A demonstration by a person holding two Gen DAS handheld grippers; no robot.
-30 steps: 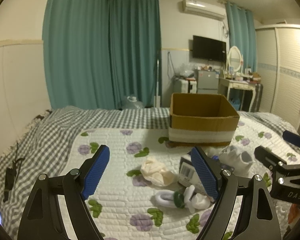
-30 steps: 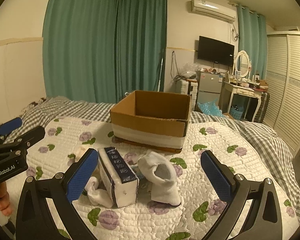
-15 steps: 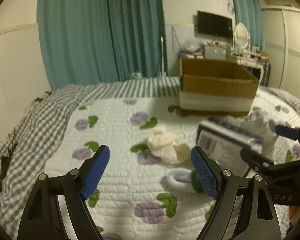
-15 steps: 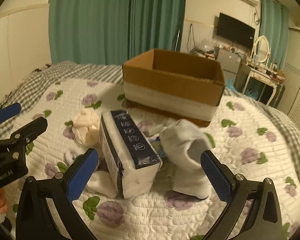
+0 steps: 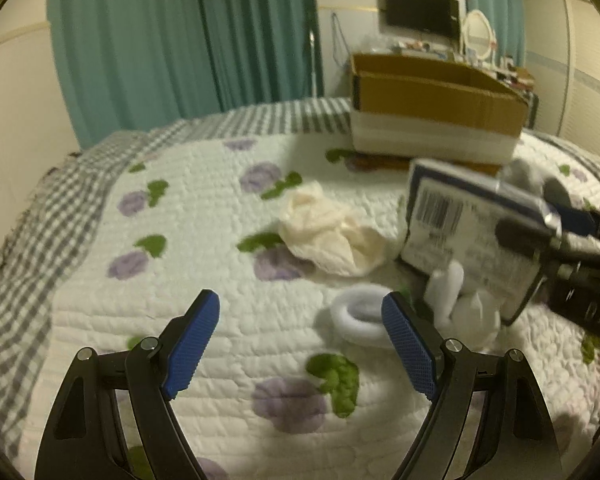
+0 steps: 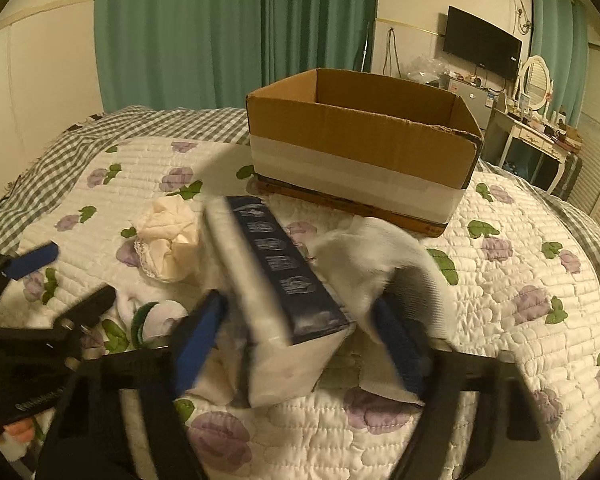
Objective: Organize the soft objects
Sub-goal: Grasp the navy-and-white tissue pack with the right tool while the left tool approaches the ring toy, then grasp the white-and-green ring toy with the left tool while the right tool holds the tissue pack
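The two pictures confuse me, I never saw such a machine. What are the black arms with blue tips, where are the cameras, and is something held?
A person holds two hand grippers, each carrying a camera that looks along its fingers. The left gripper hangs open over the quilt. The right gripper is closing around a tissue pack, not clearly clamped yet. Nearby lie a white sock, a cream cloth, a white ring toy and an open cardboard box.
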